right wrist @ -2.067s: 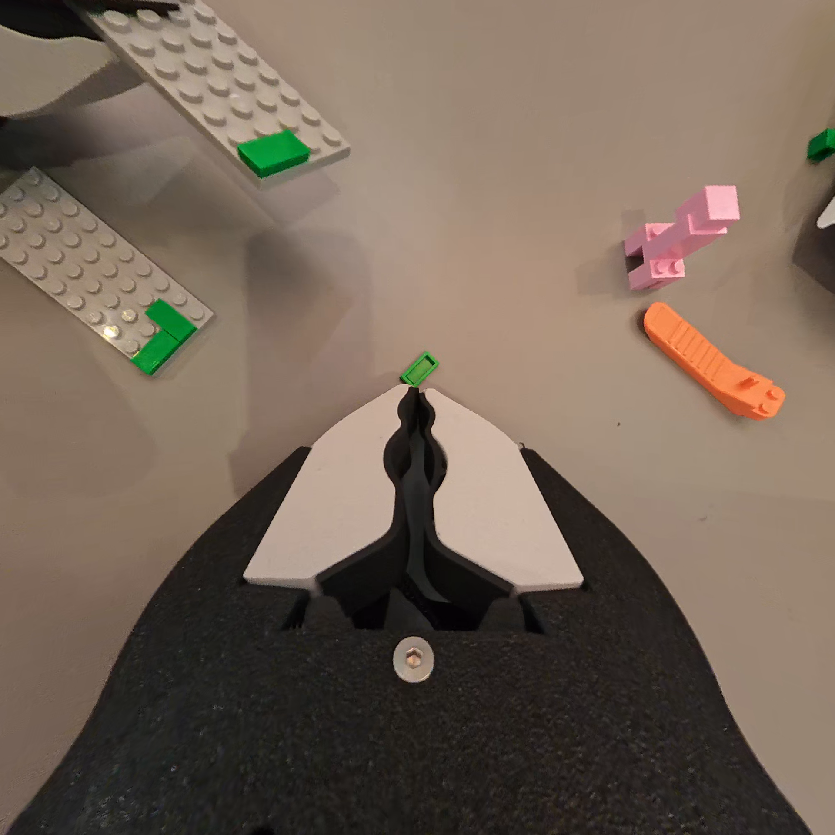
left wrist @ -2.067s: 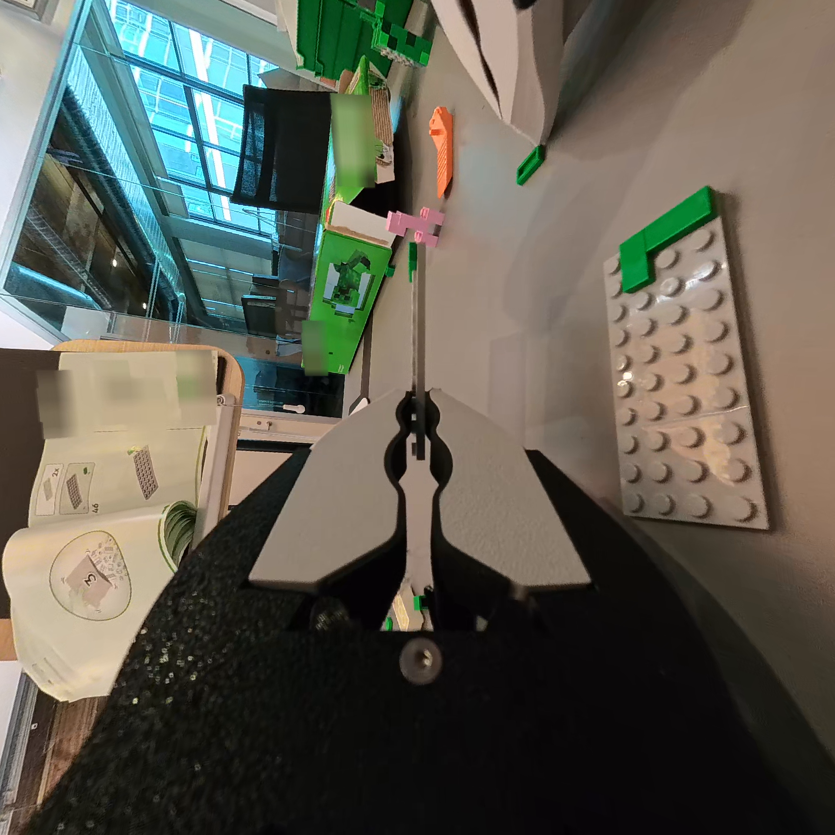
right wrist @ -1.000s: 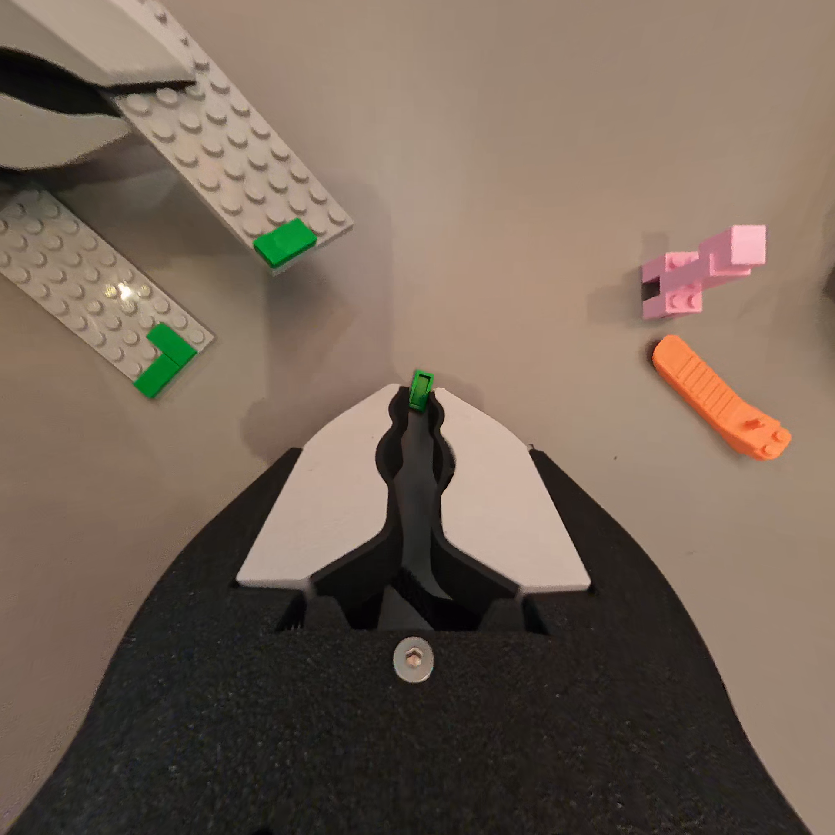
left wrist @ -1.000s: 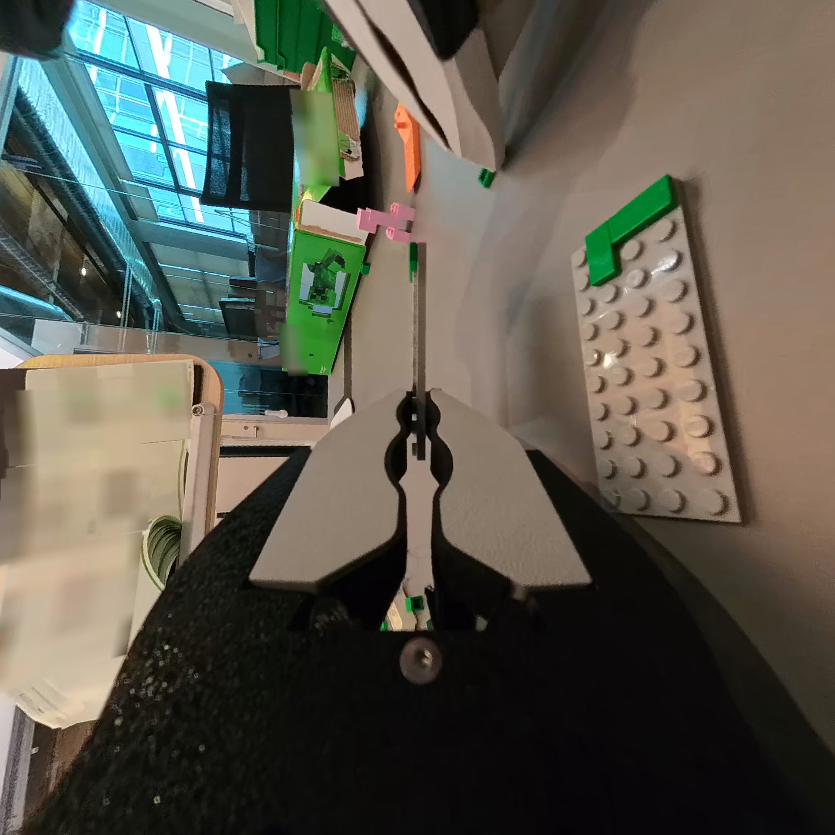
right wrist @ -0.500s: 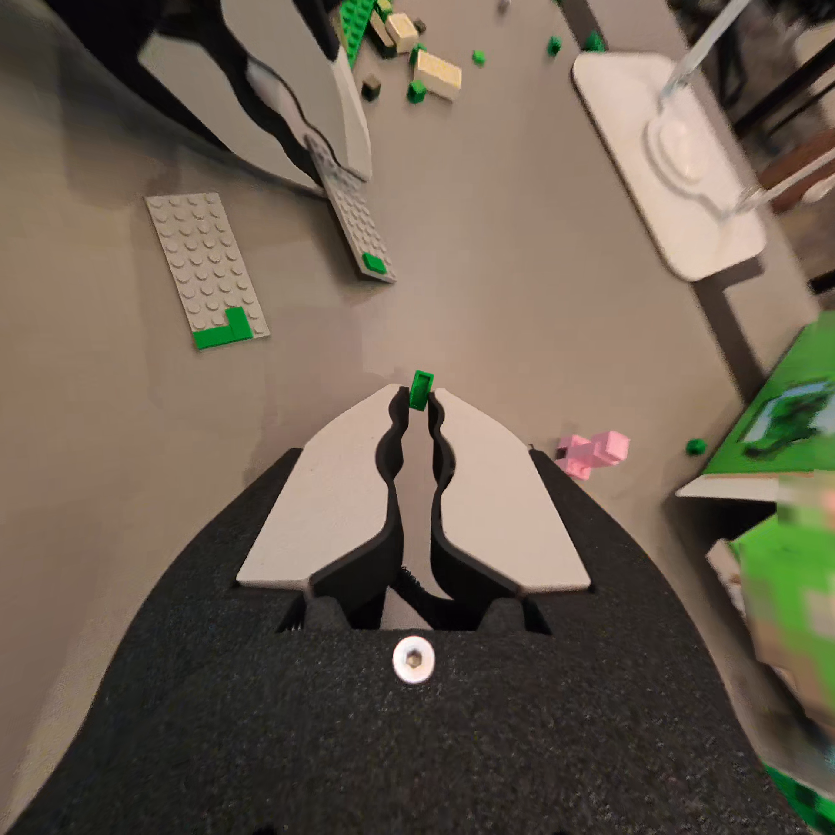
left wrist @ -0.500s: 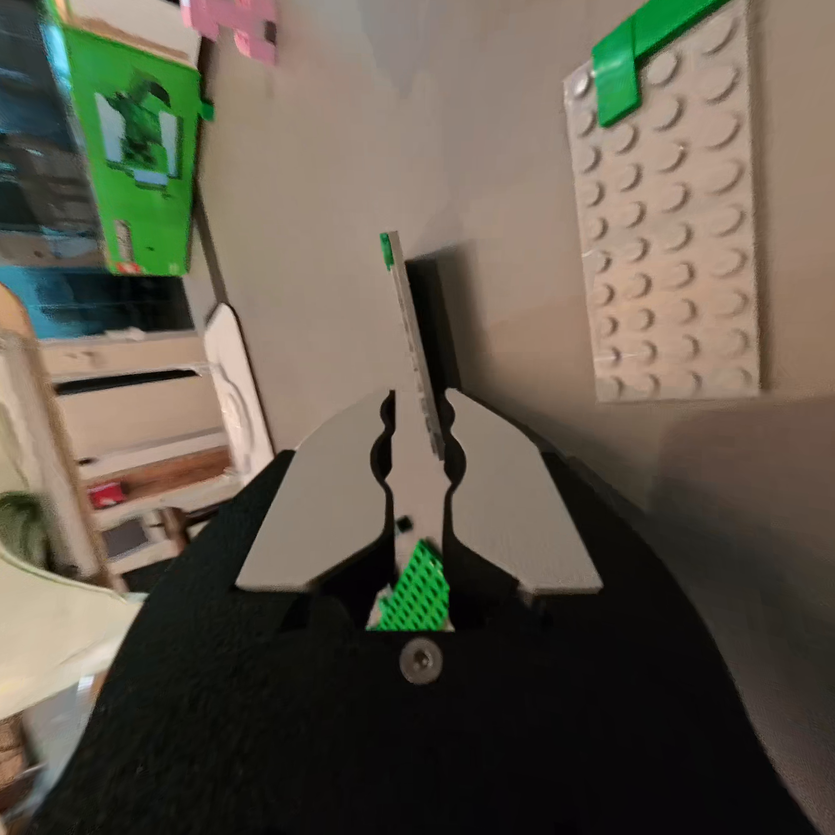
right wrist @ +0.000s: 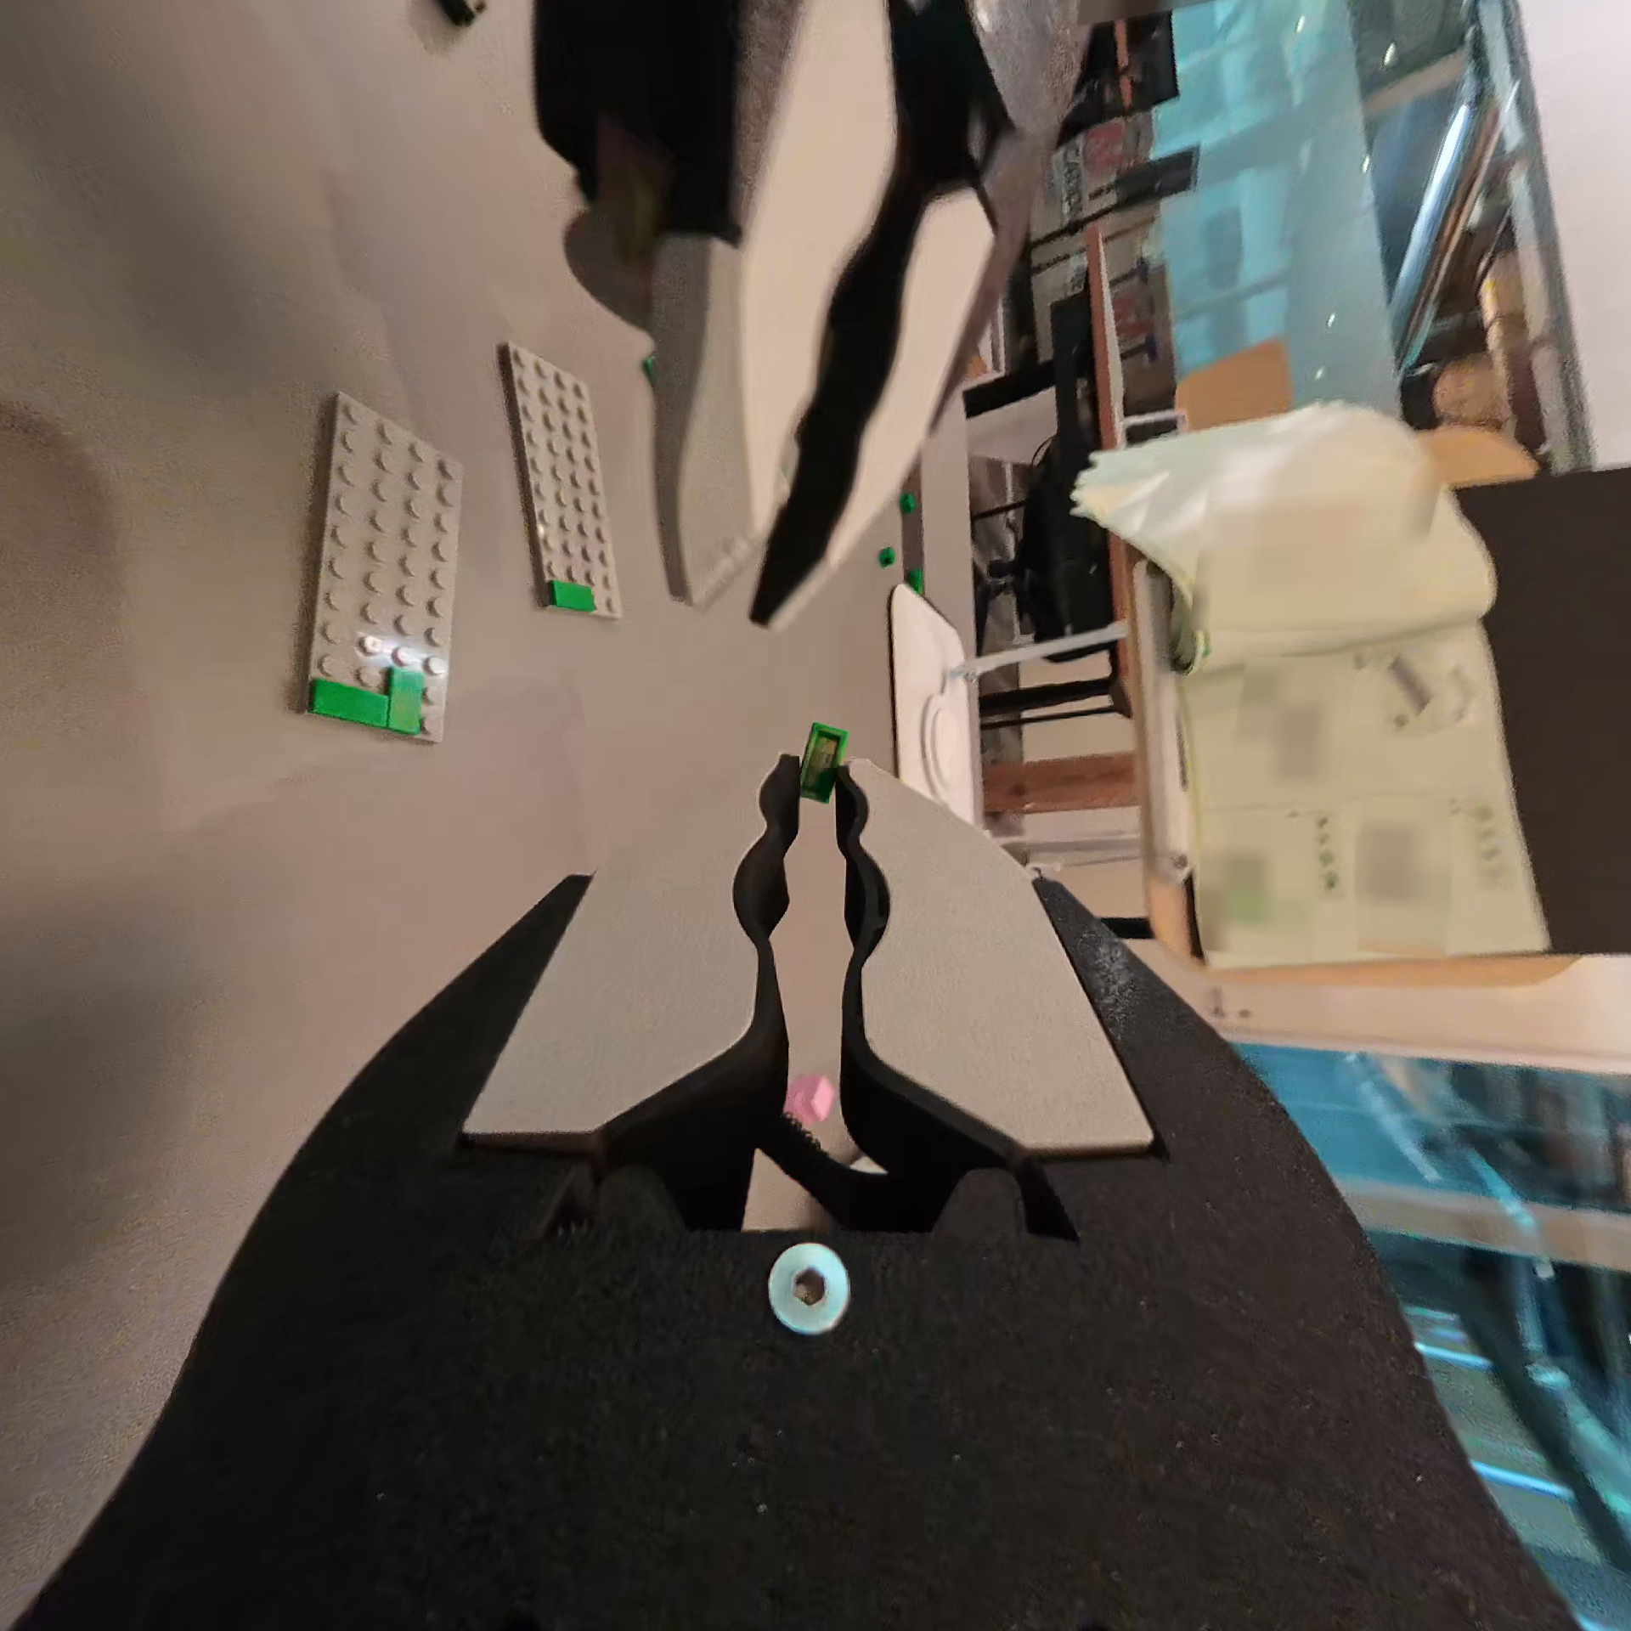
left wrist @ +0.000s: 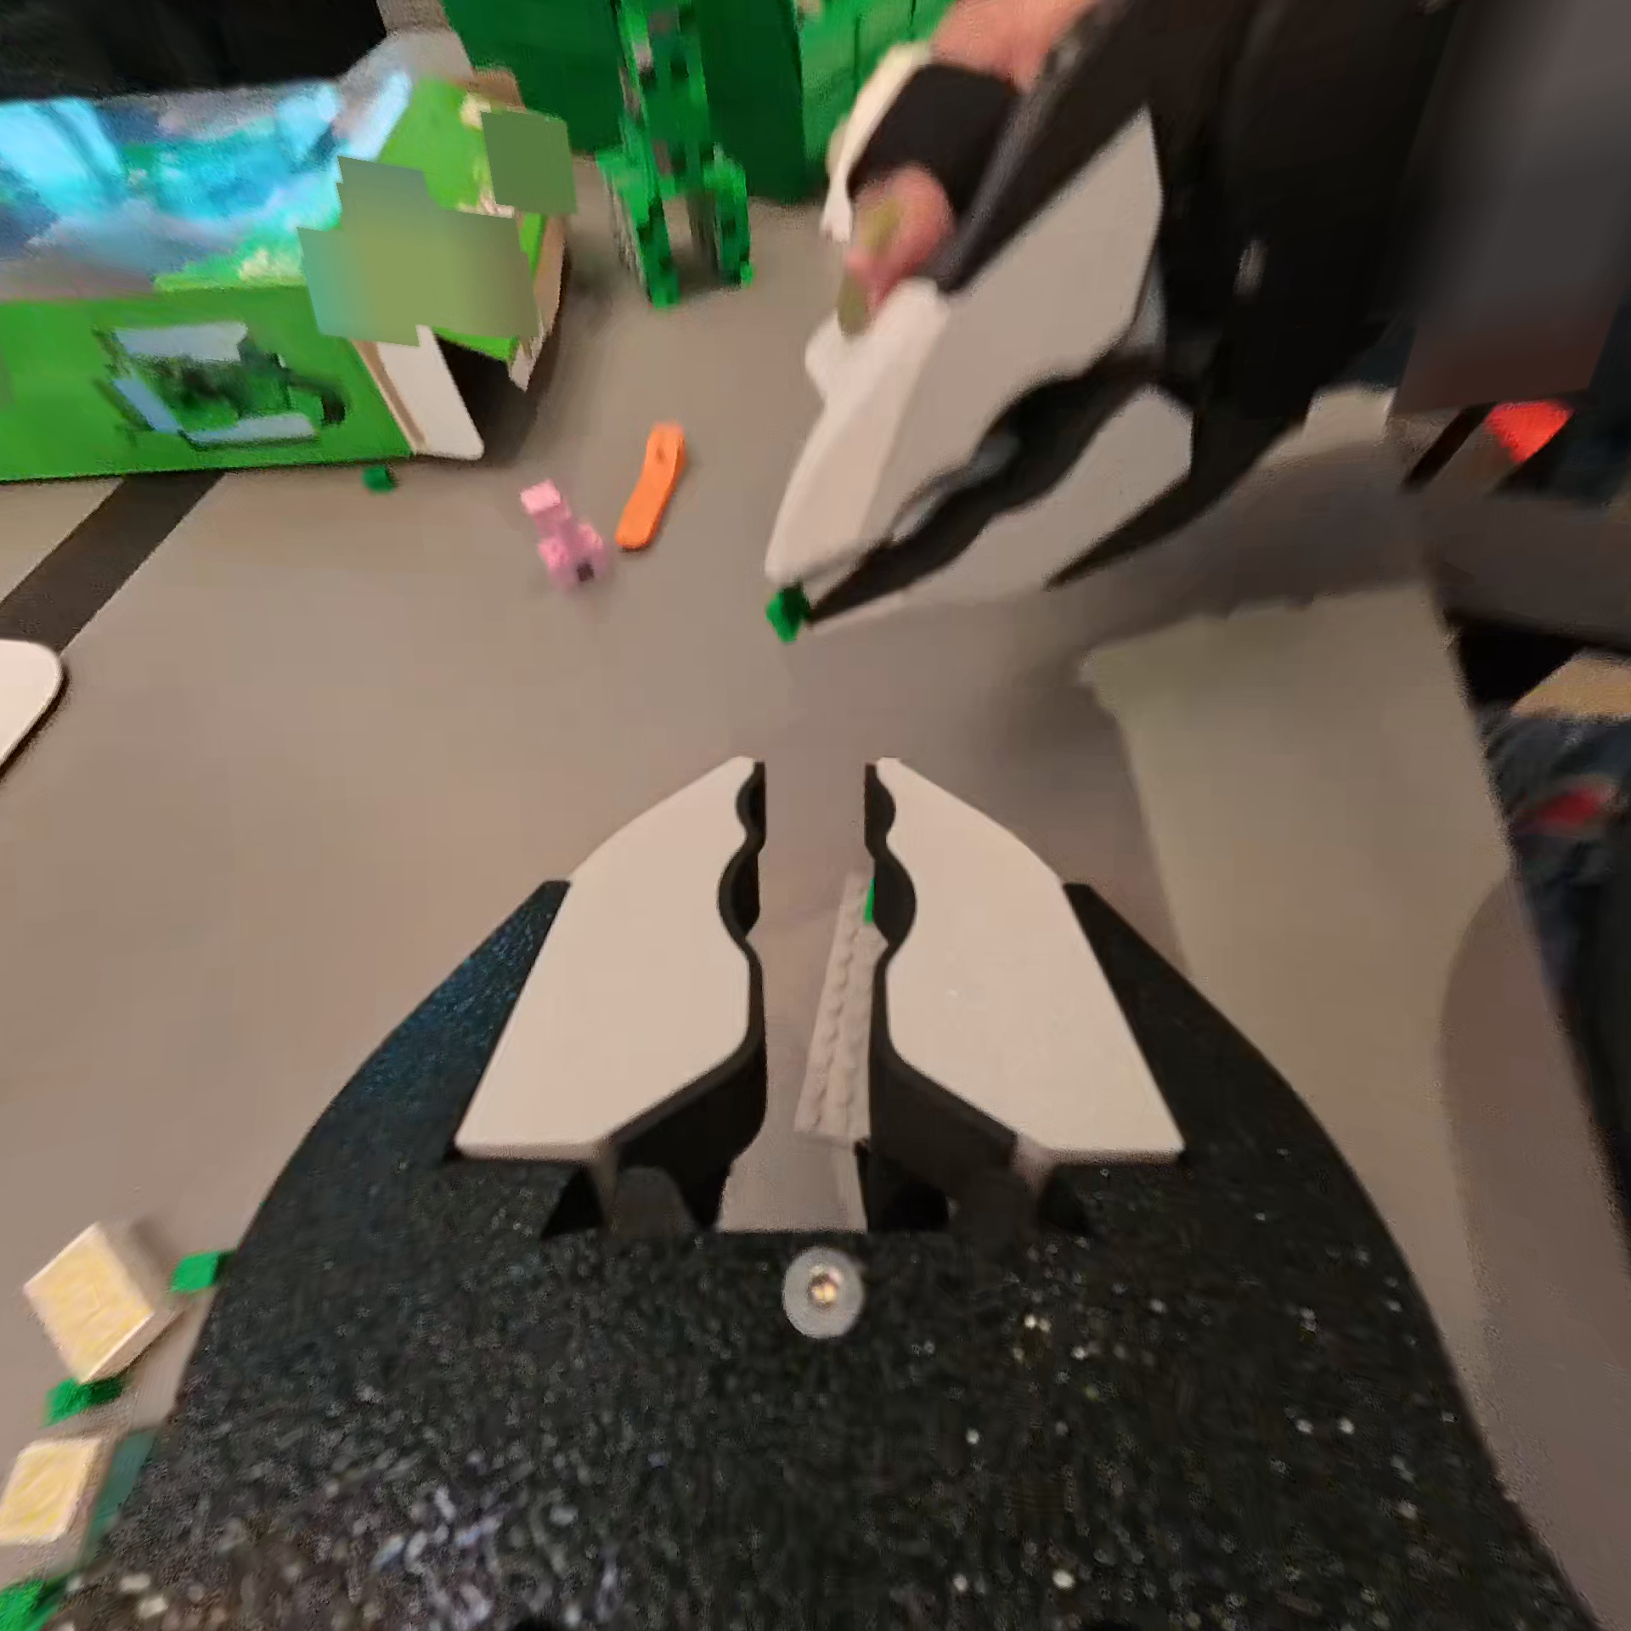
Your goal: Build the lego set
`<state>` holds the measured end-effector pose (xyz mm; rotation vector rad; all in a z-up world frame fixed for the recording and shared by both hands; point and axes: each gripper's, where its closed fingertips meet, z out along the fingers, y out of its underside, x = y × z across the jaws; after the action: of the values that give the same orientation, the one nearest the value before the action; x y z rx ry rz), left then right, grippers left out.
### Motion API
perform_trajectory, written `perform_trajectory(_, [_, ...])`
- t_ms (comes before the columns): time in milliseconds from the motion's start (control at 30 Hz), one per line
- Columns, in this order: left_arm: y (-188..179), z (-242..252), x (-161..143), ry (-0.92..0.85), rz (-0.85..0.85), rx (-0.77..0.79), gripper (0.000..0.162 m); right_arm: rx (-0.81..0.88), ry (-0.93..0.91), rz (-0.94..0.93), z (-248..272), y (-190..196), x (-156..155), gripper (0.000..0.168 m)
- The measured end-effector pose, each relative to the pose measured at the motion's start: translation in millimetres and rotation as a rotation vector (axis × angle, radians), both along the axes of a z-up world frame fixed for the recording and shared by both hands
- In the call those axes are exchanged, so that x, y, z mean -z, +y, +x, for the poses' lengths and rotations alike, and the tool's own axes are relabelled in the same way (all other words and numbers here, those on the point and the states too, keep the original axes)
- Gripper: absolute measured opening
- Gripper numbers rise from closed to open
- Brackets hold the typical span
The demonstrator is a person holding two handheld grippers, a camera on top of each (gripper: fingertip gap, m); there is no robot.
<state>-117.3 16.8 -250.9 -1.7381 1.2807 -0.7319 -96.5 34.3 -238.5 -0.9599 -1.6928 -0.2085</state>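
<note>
My left gripper [left wrist: 814, 772] is open and empty above the grey table. A grey studded plate [left wrist: 838, 1015] lies flat below the gap between its fingers. In the right wrist view this plate [right wrist: 565, 481] carries one green tile at its near end, and a wider grey plate [right wrist: 384, 565] with a green L of tiles lies beside it. My right gripper [right wrist: 816, 772] is shut on a small green tile [right wrist: 823, 761] held at its tips. It also shows in the left wrist view [left wrist: 794, 600], in the air over the table.
A green set box [left wrist: 203, 388], a pink pig figure [left wrist: 565, 538], an orange brick separator [left wrist: 653, 485] and a green built figure [left wrist: 680, 203] stand at the far side. Tan bricks [left wrist: 88, 1315] lie near left. A white stand base [right wrist: 935, 688] sits at the table edge.
My left gripper has opened and let go of the grey plate, which now lies flat on the table beside the wider plate. Both grippers have swung round; the right still holds the green tile.
</note>
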Motion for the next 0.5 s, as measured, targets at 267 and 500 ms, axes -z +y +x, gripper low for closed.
perform_trajectory(267, [-4.5, 18.0, -19.1, -0.163, -0.130, 0.044, 0.004, -0.098, -0.073, 0.164, -12.0, -15.7, -11.6, 0.007])
perform_trajectory(500, [-14.7, 9.6, -30.9, -0.084, 0.425, 0.187, 0.002, -0.176, 0.193, -0.390, -4.9, -27.7, -28.5, 0.018])
